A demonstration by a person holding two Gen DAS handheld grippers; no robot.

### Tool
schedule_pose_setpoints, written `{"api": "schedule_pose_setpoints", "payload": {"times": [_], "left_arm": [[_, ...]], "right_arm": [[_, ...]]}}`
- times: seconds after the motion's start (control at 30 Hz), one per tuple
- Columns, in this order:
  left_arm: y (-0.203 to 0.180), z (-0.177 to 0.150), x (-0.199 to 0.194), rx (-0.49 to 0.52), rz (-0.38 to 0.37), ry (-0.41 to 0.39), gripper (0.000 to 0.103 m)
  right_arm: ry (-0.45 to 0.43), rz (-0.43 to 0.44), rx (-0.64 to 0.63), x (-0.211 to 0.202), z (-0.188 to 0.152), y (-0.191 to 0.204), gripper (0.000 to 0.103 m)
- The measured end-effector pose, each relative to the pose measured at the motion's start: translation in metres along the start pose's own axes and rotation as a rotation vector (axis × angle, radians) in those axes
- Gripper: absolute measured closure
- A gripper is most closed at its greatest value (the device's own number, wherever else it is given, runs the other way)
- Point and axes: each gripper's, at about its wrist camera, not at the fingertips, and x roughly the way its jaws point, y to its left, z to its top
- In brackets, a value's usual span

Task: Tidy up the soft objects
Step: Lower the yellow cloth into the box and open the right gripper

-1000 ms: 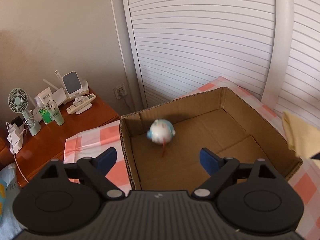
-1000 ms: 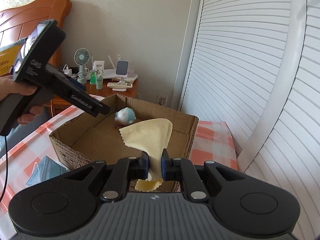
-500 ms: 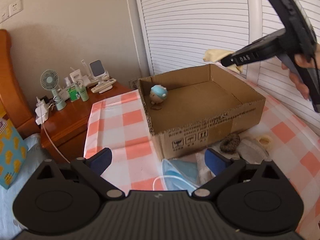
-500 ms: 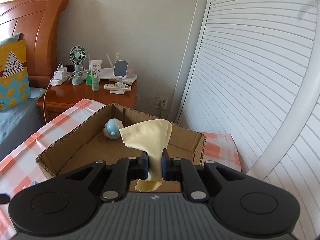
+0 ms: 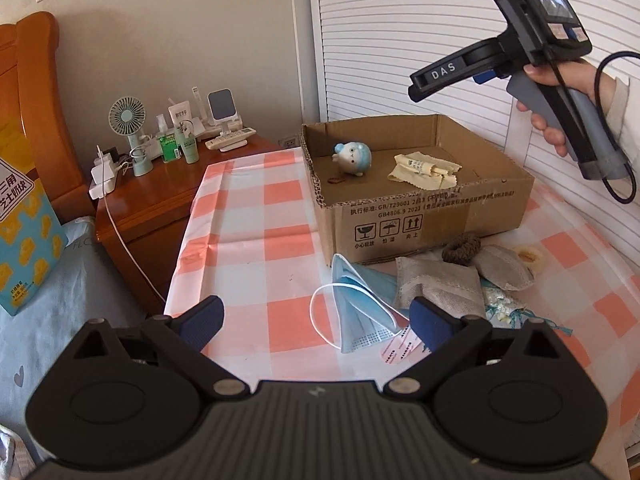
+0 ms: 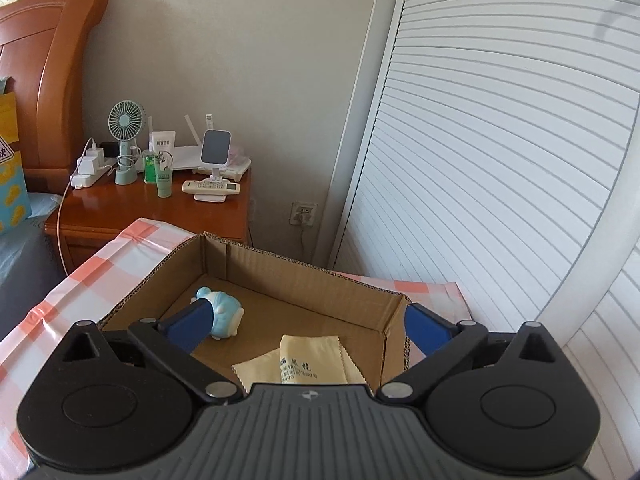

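Your right gripper (image 6: 308, 330) is opening above the cardboard box (image 5: 424, 216), empty; the yellow cloth (image 6: 308, 364) lies inside by the plush toy (image 6: 224, 314). Your left gripper (image 5: 316, 320) gapes empty toward the face mask (image 5: 360, 308) before the box, ready for it.

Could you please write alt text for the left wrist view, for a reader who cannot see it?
A cardboard box on a checked tablecloth holds a blue plush toy and a yellow cloth. A blue face mask and grey pouches lie before it, beyond open left tongs.
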Motion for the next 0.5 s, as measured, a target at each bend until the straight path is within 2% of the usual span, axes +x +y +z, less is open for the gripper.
{"api": "schedule_pose_setpoints", "payload": {"times": [0.3,0.5], "left_arm": [[-0.005,-0.002,-0.013,0.003,-0.008,-0.019,0.004],[-0.006,-0.005,-0.022,0.003,-0.021,-0.035,0.002]], "right_arm": [[0.058,-0.01,0.02,-0.042,-0.029,0.002,0.0],[0.105,-0.037,0.098,-0.067,-0.063,-0.008,0.0]]}}
